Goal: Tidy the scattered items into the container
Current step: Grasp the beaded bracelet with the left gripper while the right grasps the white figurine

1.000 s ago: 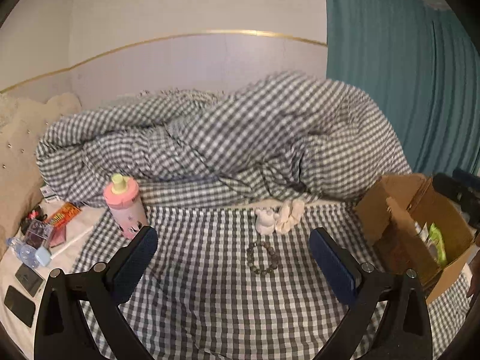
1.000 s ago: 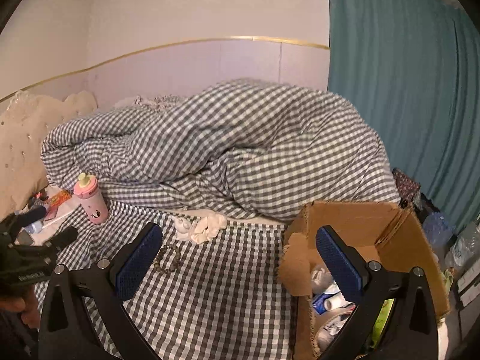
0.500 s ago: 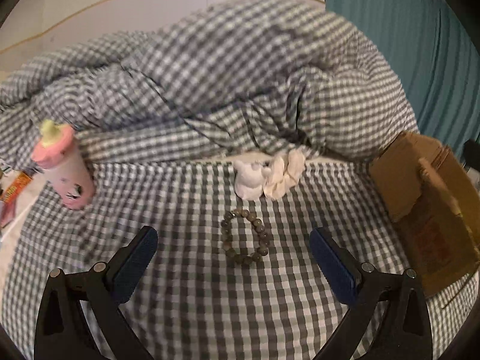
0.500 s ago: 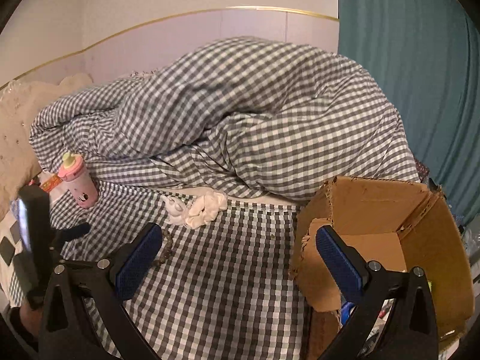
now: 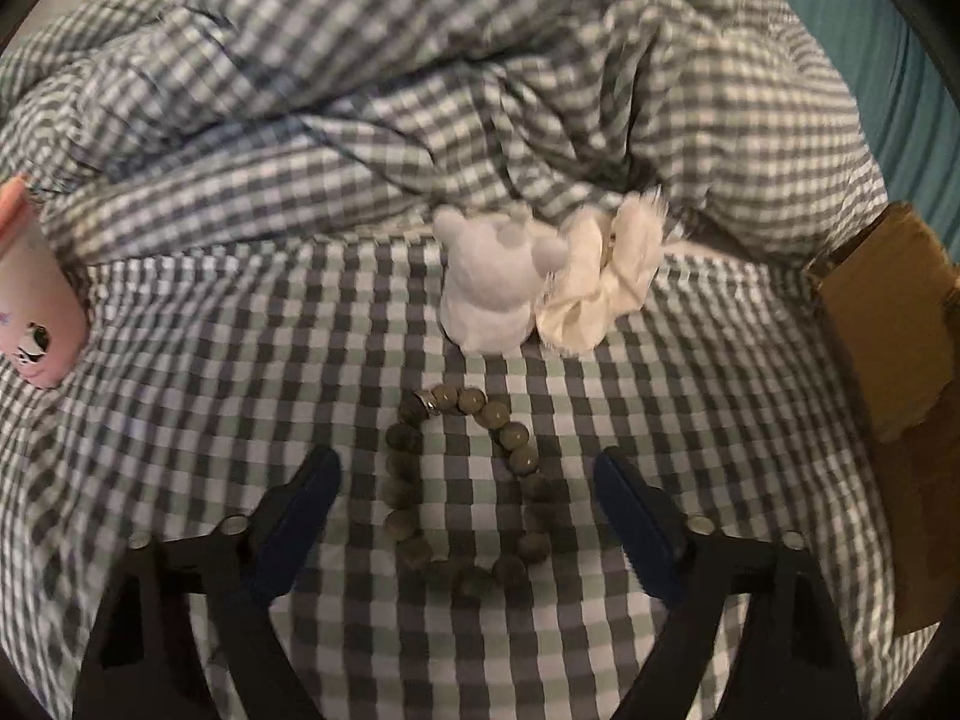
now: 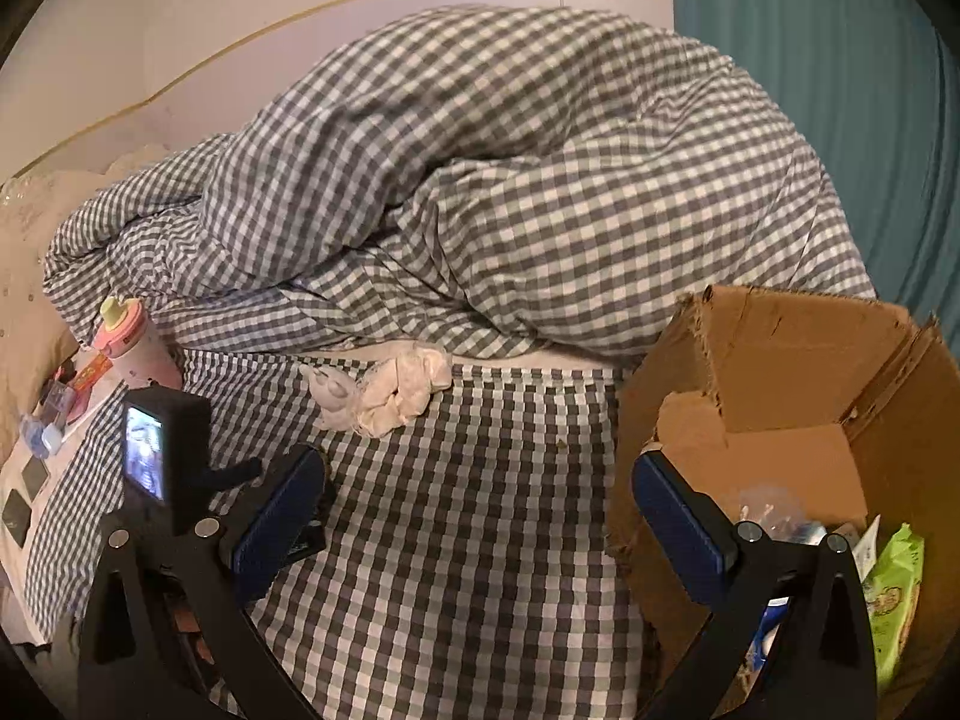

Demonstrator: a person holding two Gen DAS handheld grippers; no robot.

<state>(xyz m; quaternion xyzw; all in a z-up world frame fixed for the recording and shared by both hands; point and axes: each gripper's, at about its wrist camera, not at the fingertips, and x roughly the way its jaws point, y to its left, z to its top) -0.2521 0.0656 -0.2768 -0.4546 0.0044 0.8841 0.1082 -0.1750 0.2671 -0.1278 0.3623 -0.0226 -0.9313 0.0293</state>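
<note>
1. So the left gripper [image 5: 465,501] hangs right over the bead bracelet [image 5: 465,492] on the checked bed sheet [image 5: 690,420]. Its jaws are closing, with the bracelet lying between the blue pads, and neither pad touches it yet.
2. Just past the bracelet sits a small white figurine [image 5: 489,285], and a cream scrunchie [image 5: 600,282] is pressed up against its right side.
3. Way off to the left there's a pink bottle [image 5: 33,300], only partly in frame.
4. Right gripper [image 6: 480,516] is spread wide with nothing in it, hovering over the sheet beside the cardboard box [image 6: 780,372].
5. That box is open, with a green packet [image 6: 897,594] and other small stuff inside that I can't make out.
6. Behind everything there's a big bunched-up checked duvet [image 6: 510,180].
</note>
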